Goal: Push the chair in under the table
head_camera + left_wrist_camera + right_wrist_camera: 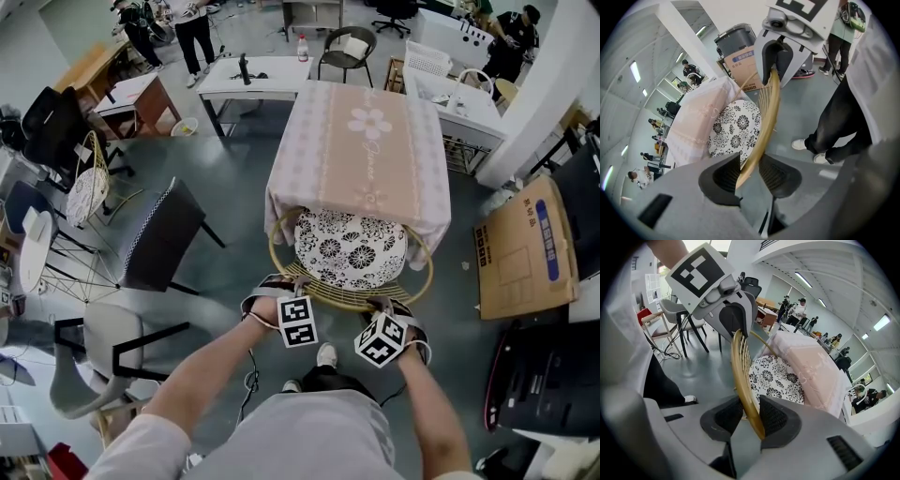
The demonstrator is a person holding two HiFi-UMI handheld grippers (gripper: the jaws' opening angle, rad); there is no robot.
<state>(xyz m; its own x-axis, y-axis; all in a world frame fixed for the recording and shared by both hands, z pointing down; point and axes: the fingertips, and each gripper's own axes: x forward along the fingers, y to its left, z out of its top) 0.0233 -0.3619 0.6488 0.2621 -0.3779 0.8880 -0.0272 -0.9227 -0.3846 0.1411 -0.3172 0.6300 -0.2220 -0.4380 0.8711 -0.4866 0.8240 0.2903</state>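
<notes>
The left gripper (749, 171) and right gripper (751, 416) each clamp the rattan chair's (349, 248) back rim (337, 302), seat half under the table's (281, 202) near edge; an uneven shove could snag the tablecloth (366, 141).

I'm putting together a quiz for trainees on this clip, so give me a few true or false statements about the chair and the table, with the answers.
1. The golden chair rim passes between the jaws of both the left gripper and the right gripper. True.
2. The seat cushion is plain red. False: it is white with black flowers.
3. The tablecloth is pink. True.
4. The seat cushion is completely out of sight beneath the tablecloth. False: most of it shows in front of the cloth's edge.
</notes>
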